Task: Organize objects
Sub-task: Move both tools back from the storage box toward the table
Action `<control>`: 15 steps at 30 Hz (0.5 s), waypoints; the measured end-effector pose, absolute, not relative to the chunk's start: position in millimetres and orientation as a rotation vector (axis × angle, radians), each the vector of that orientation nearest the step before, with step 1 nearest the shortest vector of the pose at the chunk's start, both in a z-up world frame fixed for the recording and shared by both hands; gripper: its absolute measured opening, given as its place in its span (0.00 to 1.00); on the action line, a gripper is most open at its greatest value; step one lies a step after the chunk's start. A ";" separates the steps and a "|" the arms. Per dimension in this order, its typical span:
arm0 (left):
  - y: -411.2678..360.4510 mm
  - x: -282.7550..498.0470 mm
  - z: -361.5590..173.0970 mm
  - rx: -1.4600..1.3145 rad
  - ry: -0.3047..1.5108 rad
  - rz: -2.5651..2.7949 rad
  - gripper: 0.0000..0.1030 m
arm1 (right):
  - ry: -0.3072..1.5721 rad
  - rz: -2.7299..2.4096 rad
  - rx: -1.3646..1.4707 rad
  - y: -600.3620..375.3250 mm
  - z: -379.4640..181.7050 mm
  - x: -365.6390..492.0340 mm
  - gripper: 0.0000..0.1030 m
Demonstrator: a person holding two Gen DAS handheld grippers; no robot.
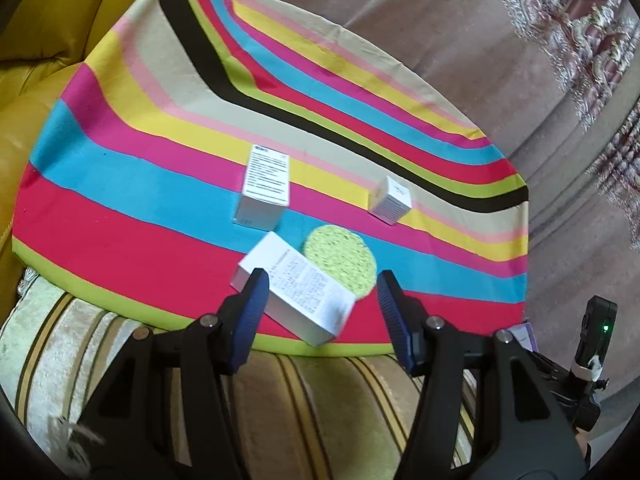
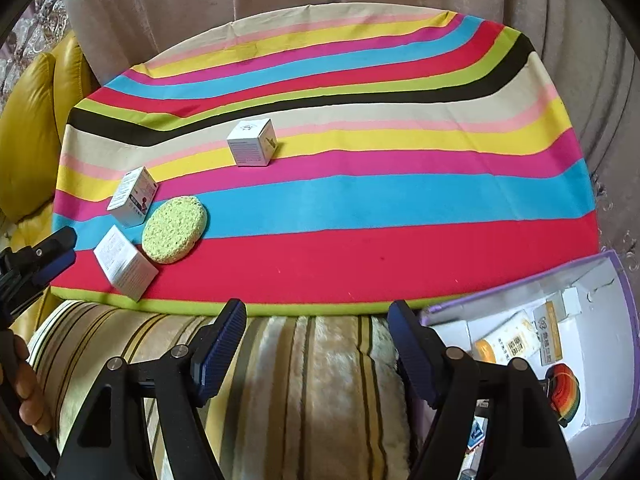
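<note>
Three white printed boxes lie on the striped cloth (image 1: pixel 120 208): a long box (image 1: pixel 296 292) at the near edge, an upright box (image 1: pixel 264 186) behind it, and a small cube box (image 1: pixel 390 200) further right. A round green sponge (image 1: pixel 340 260) lies beside the long box. My left gripper (image 1: pixel 320 294) is open, its jaws either side of the long box's near end without gripping it. In the right wrist view the long box (image 2: pixel 124 266), upright box (image 2: pixel 134 196), cube box (image 2: pixel 252 142) and sponge (image 2: pixel 176 230) sit at left. My right gripper (image 2: pixel 316 320) is open and empty at the cloth's near edge.
A purple-rimmed white bin (image 2: pixel 616 280) at lower right holds several small packages. A striped plush cushion (image 2: pixel 312 380) lies below the cloth's near edge. A yellow leather seat (image 2: pixel 28 120) is at the left, curtains behind. The left gripper's fingers (image 2: pixel 52 248) show at the right view's left edge.
</note>
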State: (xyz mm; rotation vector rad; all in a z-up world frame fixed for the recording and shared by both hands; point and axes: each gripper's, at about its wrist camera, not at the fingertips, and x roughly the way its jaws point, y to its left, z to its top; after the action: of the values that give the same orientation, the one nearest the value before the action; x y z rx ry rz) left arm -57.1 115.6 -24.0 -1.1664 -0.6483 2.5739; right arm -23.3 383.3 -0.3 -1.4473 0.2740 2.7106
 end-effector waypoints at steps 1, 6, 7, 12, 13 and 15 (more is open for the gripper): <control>114.0 -58.4 -24.3 -1.171 -0.651 2.576 0.58 | 0.268 2.711 -1.450 381.2 -1.2 -25.8 0.72; 106.8 -68.2 -27.1 -1.189 -0.636 2.604 0.58 | 0.248 2.708 -1.465 375.3 -5.6 -35.7 0.72; 104.7 -70.6 -27.1 -1.189 -0.631 2.612 0.58 | 0.246 2.707 -1.466 374.5 -6.1 -37.8 0.72; 98.6 -87.9 -30.4 -1.207 -0.598 2.655 0.58 | 0.224 2.706 -1.462 369.0 -8.4 -49.7 0.73; 98.1 -91.7 -30.8 -1.212 -0.589 2.663 0.58 | 0.219 2.707 -1.465 367.9 -9.2 -52.3 0.73; 97.0 -100.7 -30.6 -1.212 -0.567 2.681 0.58 | 0.210 2.705 -1.470 366.2 -10.6 -56.4 0.73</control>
State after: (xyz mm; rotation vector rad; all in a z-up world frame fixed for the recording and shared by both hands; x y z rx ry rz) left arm -100.7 97.0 -30.6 -1.2124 -0.5672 2.6807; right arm -56.4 366.2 -10.6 -1.4699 0.2097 2.7054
